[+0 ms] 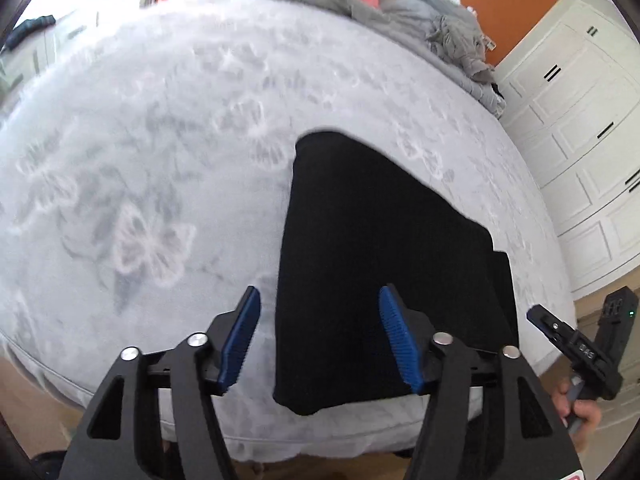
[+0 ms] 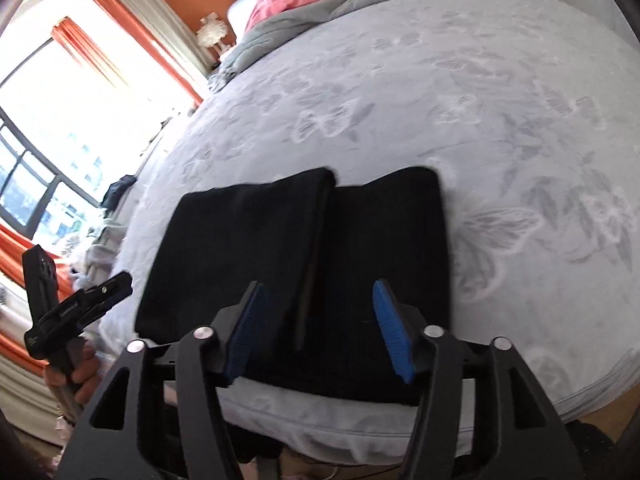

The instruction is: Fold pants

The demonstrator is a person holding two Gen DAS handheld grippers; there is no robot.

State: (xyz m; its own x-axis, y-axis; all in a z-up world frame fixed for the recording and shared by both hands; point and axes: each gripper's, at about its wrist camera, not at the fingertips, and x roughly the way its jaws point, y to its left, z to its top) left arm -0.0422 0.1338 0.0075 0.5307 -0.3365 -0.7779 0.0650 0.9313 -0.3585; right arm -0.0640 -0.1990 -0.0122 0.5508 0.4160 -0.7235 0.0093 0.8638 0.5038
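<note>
1. Across the near half of the bed [image 2: 500, 92], whose pale cover is printed with butterflies, we see the black pants [image 2: 280, 248] lying flat close to the edge nearest us, already doubled into a compact stack.
2. On the pants themselves, the right wrist view shows two dark panels side by side with a seam-like gap running between them; the left wrist view shows a smaller lower layer sticking out beyond the top one on the right.
3. We judge the cloth soft, limp and light, fairly thick, and not slippery on the fuzzy cover. It should bend wherever we lift it, so we would pinch it at a corner or along a folded edge, taking all the layers together.
4. Our left gripper [image 1: 320, 340] tilts down over the near left edge of the pants, its blue pads [image 1: 240, 340] spread apart and gripping nothing.
5. Our right gripper [image 2: 318, 332] tilts down likewise over the near middle of the stack, released and empty.
6. Each hand [image 2: 80, 372] grasps its handle just off the bed's edge.
</note>
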